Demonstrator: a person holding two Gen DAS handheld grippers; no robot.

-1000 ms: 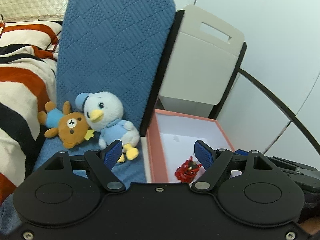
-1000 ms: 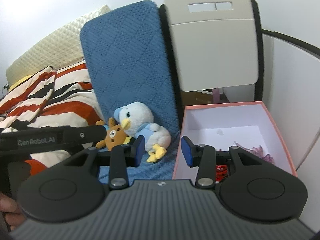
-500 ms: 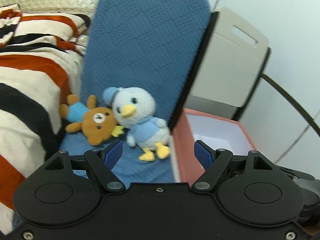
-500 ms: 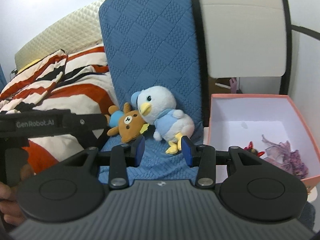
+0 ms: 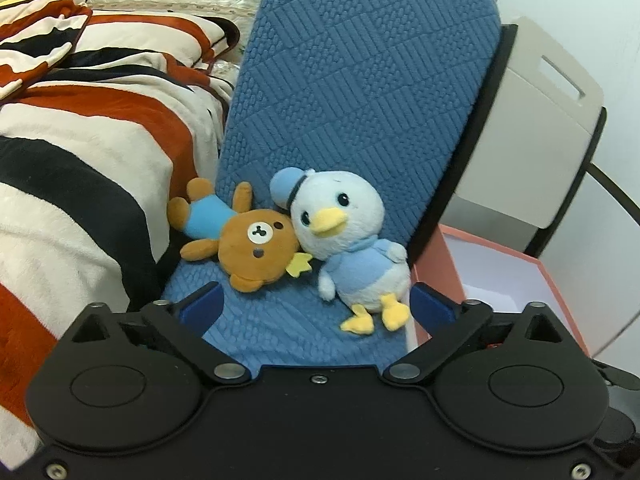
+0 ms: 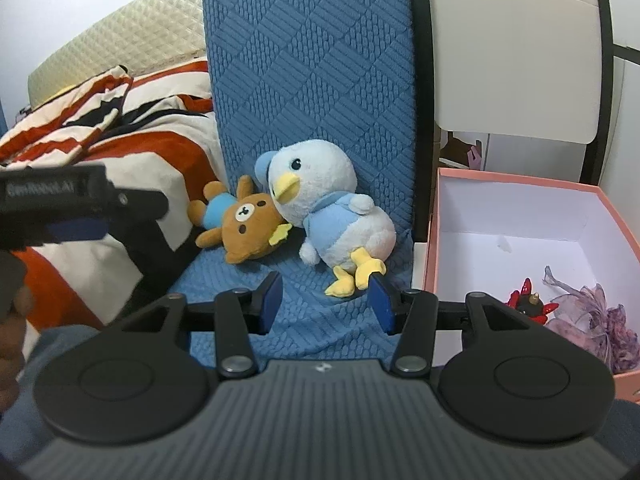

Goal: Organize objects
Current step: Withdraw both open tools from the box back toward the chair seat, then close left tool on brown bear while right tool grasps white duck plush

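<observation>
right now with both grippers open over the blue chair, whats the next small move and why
Probably ease the left gripper, whose jaws have just been opening and hold nothing, forward and down around the brown bear. The bear lies loose on the blue chair against the duck, and the pink box beside it has room.

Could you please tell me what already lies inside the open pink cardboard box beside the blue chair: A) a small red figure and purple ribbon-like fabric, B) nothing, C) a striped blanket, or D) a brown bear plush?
A: the pink cardboard box holds a small red figure and purple ribbon-like fabric.
</observation>
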